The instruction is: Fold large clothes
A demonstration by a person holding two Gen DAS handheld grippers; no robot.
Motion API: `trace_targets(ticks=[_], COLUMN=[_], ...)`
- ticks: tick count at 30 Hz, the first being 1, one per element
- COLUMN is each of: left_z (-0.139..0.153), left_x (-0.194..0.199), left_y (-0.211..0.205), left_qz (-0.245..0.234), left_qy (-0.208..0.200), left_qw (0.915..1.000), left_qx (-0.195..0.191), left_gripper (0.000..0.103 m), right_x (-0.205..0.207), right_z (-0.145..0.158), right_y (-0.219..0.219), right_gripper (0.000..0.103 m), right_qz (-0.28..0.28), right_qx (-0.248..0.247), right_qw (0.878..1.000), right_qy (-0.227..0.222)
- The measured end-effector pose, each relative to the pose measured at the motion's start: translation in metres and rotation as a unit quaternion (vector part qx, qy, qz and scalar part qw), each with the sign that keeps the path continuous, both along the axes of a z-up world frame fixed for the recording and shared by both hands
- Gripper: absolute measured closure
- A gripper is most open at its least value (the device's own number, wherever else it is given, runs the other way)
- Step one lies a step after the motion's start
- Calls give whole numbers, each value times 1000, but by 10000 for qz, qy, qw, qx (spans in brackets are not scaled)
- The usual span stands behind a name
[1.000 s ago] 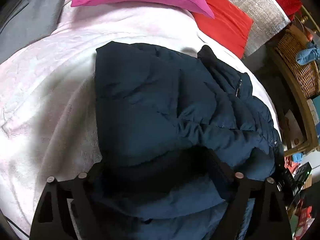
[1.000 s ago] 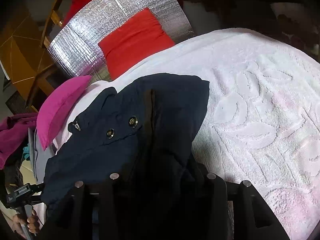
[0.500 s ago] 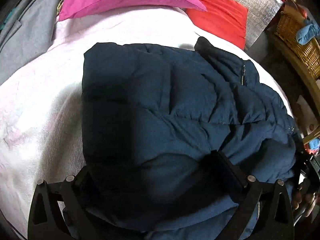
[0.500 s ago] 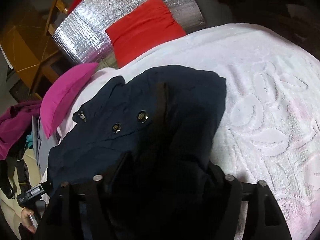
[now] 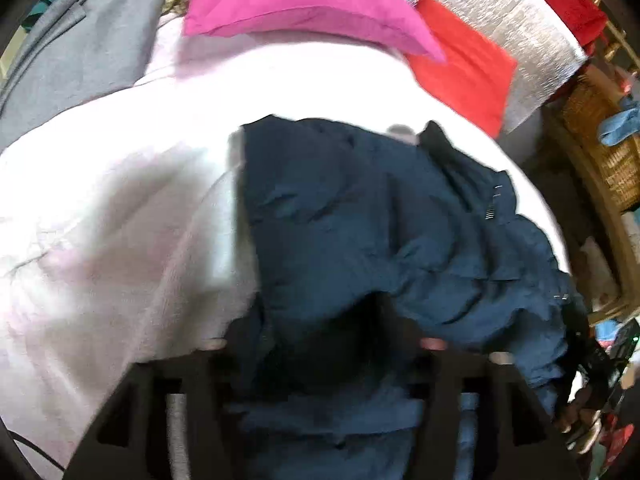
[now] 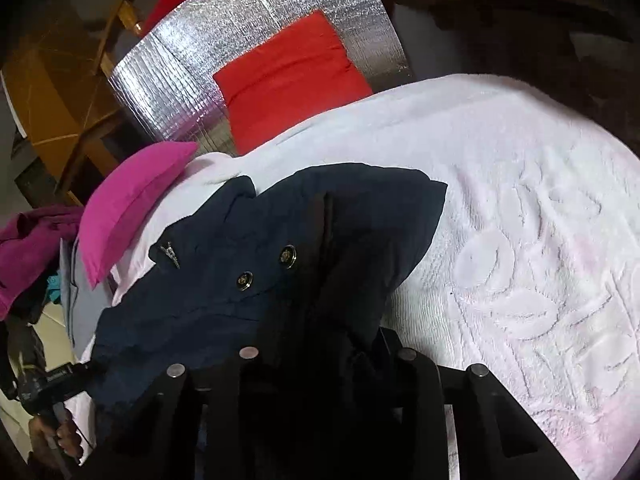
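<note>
Navy jacket (image 5: 360, 220) lay bunched mid-bed at six o'clock from pink pillow (image 5: 296, 0); left gripper (image 5: 320, 344) and right gripper (image 6: 324, 356) closing into near hem folds, best gathered evenly before lifting.

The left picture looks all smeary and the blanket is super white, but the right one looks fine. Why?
Left wrist view: motion blur smears the navy jacket and pink pillow, and glare washes the white blanket nearly blank. Right wrist view: sharp, so the jacket's buttons and the blanket's raised leaf pattern show. Both views: fisheye bending curves the edges, and the jacket goes dark by each gripper.
</note>
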State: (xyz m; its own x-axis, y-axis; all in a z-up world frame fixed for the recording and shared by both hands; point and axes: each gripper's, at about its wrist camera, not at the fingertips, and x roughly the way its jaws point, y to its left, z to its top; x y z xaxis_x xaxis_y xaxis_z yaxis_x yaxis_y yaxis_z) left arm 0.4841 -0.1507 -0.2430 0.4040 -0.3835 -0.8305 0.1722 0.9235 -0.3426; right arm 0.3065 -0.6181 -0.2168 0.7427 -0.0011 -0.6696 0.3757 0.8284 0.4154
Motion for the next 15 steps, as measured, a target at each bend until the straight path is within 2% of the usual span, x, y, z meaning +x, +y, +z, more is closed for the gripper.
trace_targets(ticks=[2,6,9,10,11,13,15], left_z=[0,-6,-4,-4,-4,-2,-5], left_x=[0,-1,-10,-11,-11,-14,-15], left_y=[9,23,17,13,8,-1,-4], left_qz=[129,200,-73,-179,-301,-341,-338], left_qy=[33,256,177,204,223,71,19], left_qw=[9999,9989,9985,9972,9955,9976,9982], left_qx=[50,-329,-510,-697,-873,-595,-490], left_gripper=[21,20,22,24,35,39,48], right_x=[0,-7,-11,-14,-17,-20,-13], right_z=[-9,-3,0,1,2,-1,-13], right_y=[-6,-9,-16,-20,-25,-35,-41], right_gripper=[68,61,44,36,33,29,28], right_qz=[47,25,-32,-79,-109,-180,-207], right_qx=[236,459,855,1013,1193,1558,1888], right_qw=[9996,9989,9963,9947,9924,9864,9809], right_qy=[148,111,-44,-161,-291,-486,-415])
